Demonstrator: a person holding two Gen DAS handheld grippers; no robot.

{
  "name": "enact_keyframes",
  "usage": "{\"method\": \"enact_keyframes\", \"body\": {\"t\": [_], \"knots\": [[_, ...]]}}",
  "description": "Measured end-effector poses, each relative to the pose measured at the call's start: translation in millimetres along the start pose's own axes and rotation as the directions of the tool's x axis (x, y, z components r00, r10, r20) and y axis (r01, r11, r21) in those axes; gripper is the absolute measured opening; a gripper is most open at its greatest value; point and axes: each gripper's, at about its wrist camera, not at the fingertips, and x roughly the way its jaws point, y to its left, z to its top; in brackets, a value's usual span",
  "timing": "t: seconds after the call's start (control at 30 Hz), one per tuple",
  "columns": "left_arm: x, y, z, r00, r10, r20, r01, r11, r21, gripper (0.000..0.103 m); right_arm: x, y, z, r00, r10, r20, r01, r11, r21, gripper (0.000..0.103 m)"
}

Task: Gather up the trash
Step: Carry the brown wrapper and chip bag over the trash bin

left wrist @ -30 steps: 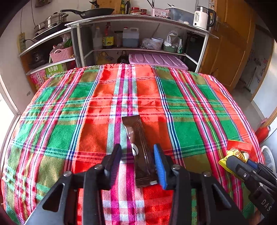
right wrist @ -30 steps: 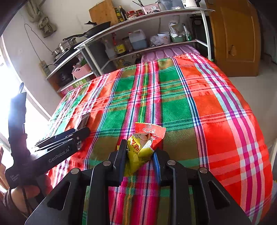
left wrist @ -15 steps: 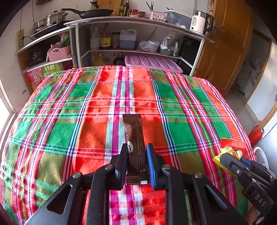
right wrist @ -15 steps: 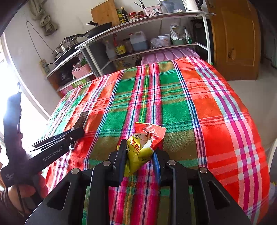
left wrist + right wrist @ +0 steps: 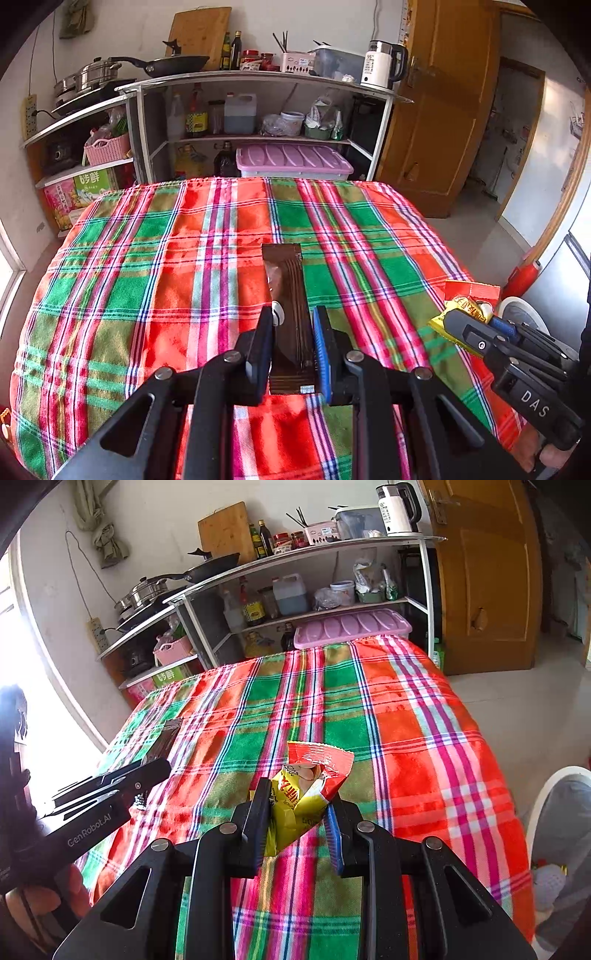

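A long dark brown snack wrapper sticks forward from my left gripper, which is shut on its near end and holds it above the plaid tablecloth. My right gripper is shut on a crumpled yellow and red snack bag, also held above the cloth. The right gripper with the bag shows at the right edge of the left wrist view. The left gripper shows at the left of the right wrist view, the brown wrapper beyond it.
The table is covered by the plaid cloth. Behind it stands a metal shelf rack with bottles, pans, a kettle and a pink lidded box. A wooden door is at the right. A white bin rim shows by the table's right side.
My left gripper has closed on the brown wrapper and lifted it off the cloth. My right gripper keeps its hold on the snack bag and has risen a little.
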Motion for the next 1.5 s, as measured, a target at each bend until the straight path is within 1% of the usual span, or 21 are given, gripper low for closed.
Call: {"method": "enact_keyframes", "body": {"t": [0.23,0.5,0.67,0.87,1.0,1.17,1.33,1.4,1.5], "knots": [[-18.5,-39.9,-7.5,0.997,-0.074,0.016,0.073,0.995,0.066,0.022,-38.0,-15.9,-10.6,0.998,-0.037,0.044,0.036,0.999,0.017,0.028],[-25.7,-88.1,-10.0,0.987,-0.158,0.013,0.154,0.977,0.145,0.022,-78.1,-54.9,-22.2,0.990,-0.112,0.090,0.105,0.991,0.081,0.028],[-23.4,-124.2,-10.8,0.979,-0.206,-0.005,0.203,0.960,0.194,0.022,-102.4,-83.3,-31.0,0.980,-0.168,0.108,0.154,0.980,0.129,0.028],[-20.7,-176.5,-17.5,0.960,-0.277,-0.041,0.278,0.924,0.261,0.022,-134.5,-124.5,-43.7,0.959,-0.258,0.117,0.234,0.954,0.186,0.028],[-17.2,-210.8,-24.3,0.945,-0.319,-0.072,0.325,0.897,0.298,0.023,-154.3,-157.5,-54.1,0.943,-0.314,0.107,0.282,0.930,0.237,0.028],[-13.1,-251.1,-31.3,0.932,-0.348,-0.103,0.362,0.865,0.348,0.023,-173.0,-188.5,-66.9,0.924,-0.370,0.092,0.332,0.900,0.283,0.028],[-3.9,-281.1,-37.5,0.920,-0.365,-0.141,0.391,0.842,0.371,0.023,-179.6,-211.8,-77.0,0.913,-0.403,0.057,0.368,0.877,0.309,0.028],[-0.2,-292.6,-41.5,0.918,-0.365,-0.154,0.396,0.833,0.388,0.023,-178.9,-222.3,-81.8,0.914,-0.403,0.036,0.372,0.872,0.317,0.028],[11.8,-306.6,-49.1,0.908,-0.366,-0.206,0.419,0.823,0.385,0.023,-171.7,-236.7,-87.2,0.912,-0.411,-0.009,0.392,0.861,0.323,0.028]]}}
